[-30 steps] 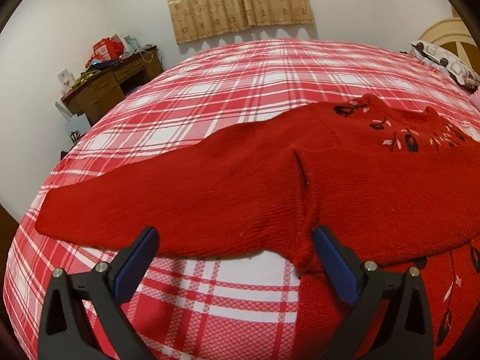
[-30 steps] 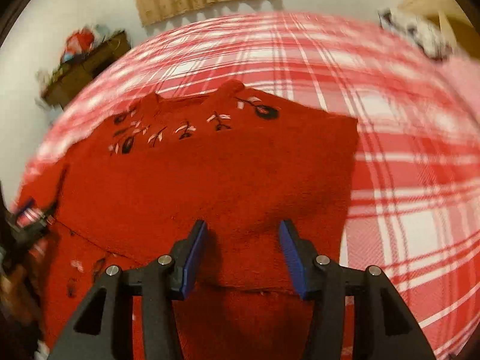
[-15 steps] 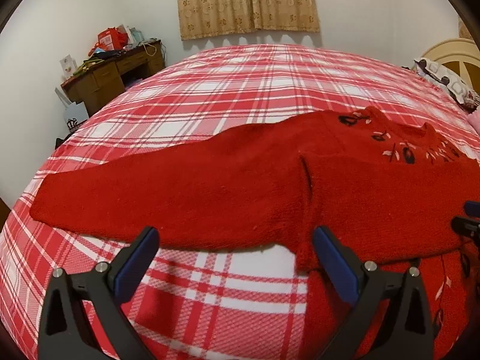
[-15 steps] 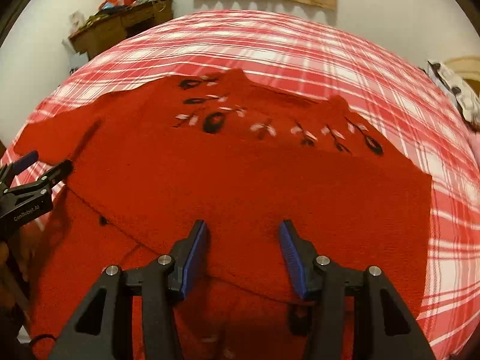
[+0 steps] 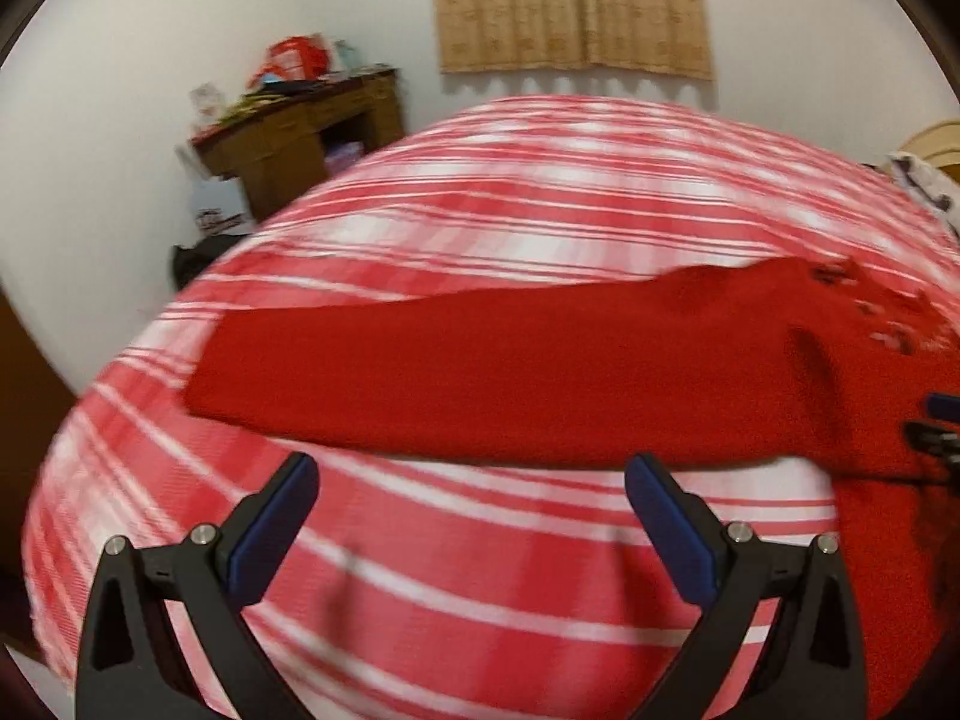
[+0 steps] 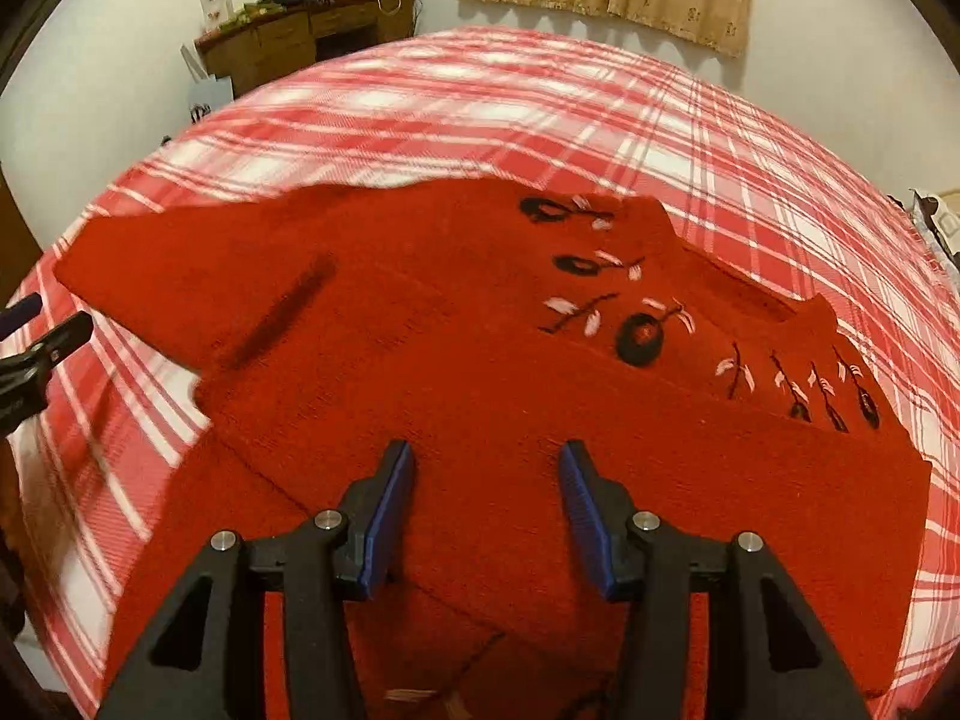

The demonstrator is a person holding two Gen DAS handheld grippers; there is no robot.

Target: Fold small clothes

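Sweater [image 6: 480,408] beneath 2 wide-open, empty tools

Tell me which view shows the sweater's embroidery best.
Right wrist: the embroidery on the sweater is sharp and central there, black flowers with pale leaves. The left wrist view shows only a blurred patch of it at the far right edge.

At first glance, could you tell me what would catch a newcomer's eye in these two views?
The red knitted sweater dominates, spread on the red-and-white plaid bedspread, with black and white embroidery near its neckline. One long sleeve stretches out flat to the left. Both the left gripper and the right gripper are open and hold nothing; a cluttered wooden desk stands against the far wall.
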